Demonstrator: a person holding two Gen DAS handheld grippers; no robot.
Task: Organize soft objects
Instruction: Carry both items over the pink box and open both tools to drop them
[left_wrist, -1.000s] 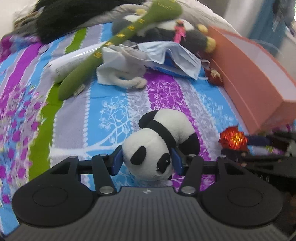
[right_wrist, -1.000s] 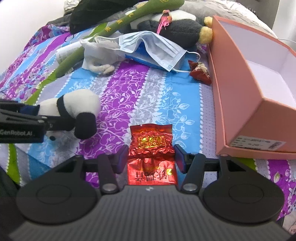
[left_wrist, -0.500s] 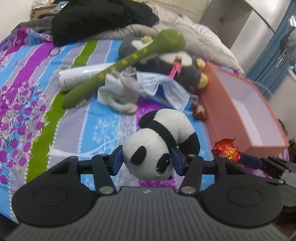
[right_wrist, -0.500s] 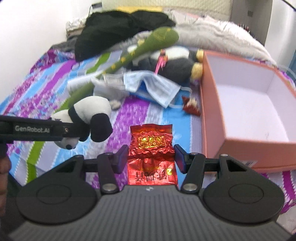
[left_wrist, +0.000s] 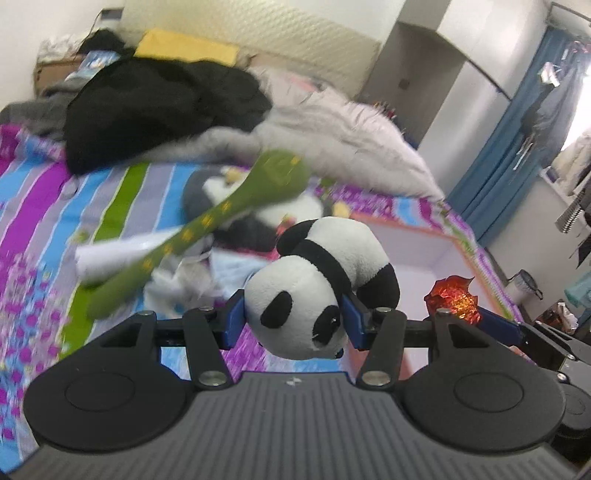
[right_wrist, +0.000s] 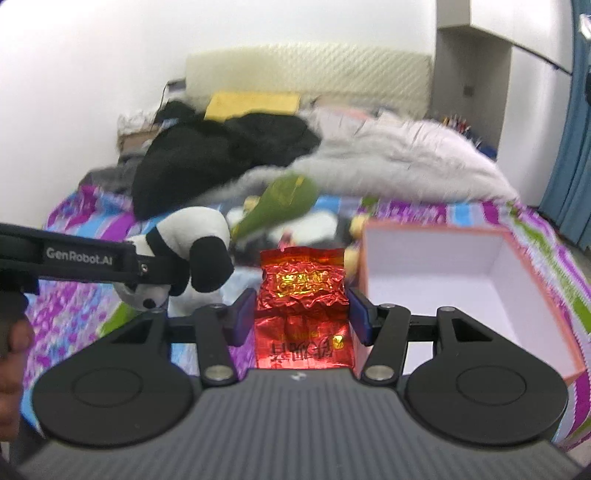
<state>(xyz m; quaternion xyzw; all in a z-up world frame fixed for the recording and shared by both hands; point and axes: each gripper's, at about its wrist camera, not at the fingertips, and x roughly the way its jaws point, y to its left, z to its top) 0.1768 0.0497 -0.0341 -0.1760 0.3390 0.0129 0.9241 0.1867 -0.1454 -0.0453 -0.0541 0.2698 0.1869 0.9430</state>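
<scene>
Panda plush (left_wrist: 317, 291), left wrist view: clamped in the left gripper (left_wrist: 293, 319), now lifted well above the bedspread (left_wrist: 33, 236), orange box (left_wrist: 439, 254) behind it; earlier it sat low over the sheet. Right wrist view: right gripper (right_wrist: 301, 314) pinches the red foil packet (right_wrist: 303, 295), also raised, beside the box (right_wrist: 480, 280); likely both drop in next.

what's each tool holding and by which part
Left tool: black-and-white plush panda, clamped by its head. Right tool: crinkled red foil packet, gripped at its sides.

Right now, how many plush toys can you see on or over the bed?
3. The small panda plush is in the left gripper; the long green plush lies across the black-and-white plush on the bedspread. Clutter may hide more.
</scene>
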